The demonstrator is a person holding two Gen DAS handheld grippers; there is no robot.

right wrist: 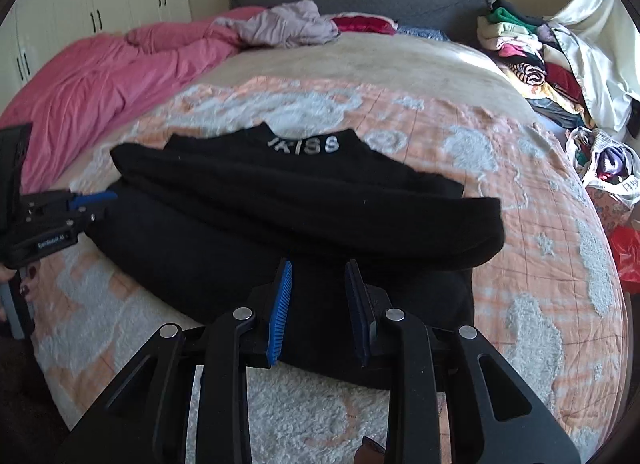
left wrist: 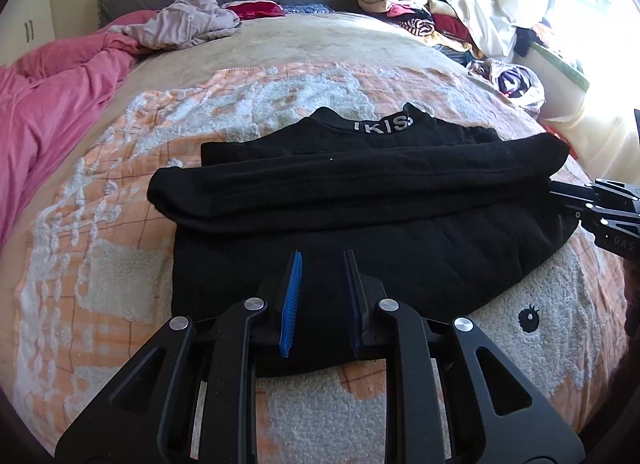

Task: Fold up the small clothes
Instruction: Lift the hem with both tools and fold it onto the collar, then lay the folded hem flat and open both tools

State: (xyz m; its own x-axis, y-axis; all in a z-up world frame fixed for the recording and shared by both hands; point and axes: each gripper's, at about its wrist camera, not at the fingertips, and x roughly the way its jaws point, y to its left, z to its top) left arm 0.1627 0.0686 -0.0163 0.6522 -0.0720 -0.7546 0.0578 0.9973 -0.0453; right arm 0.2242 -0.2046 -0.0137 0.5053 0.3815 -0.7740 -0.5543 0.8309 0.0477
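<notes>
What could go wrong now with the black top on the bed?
1. The black top is black, like the tongs, so its near hem is hard to see and a grasp may miss it.
2. The folded sleeves across it lie loose; lifting the hem may shift them.
3. The fluffy blanket underneath might get pinched together with the cloth.

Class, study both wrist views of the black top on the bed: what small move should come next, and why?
Probably lower both grippers onto the near hem and close on it. The black top lies with its sleeves folded across, lettered collar at the far side, and the left gripper and right gripper sit slightly open over the near edge, holding nothing. Pinching that hem would let it fold toward the collar.
</notes>
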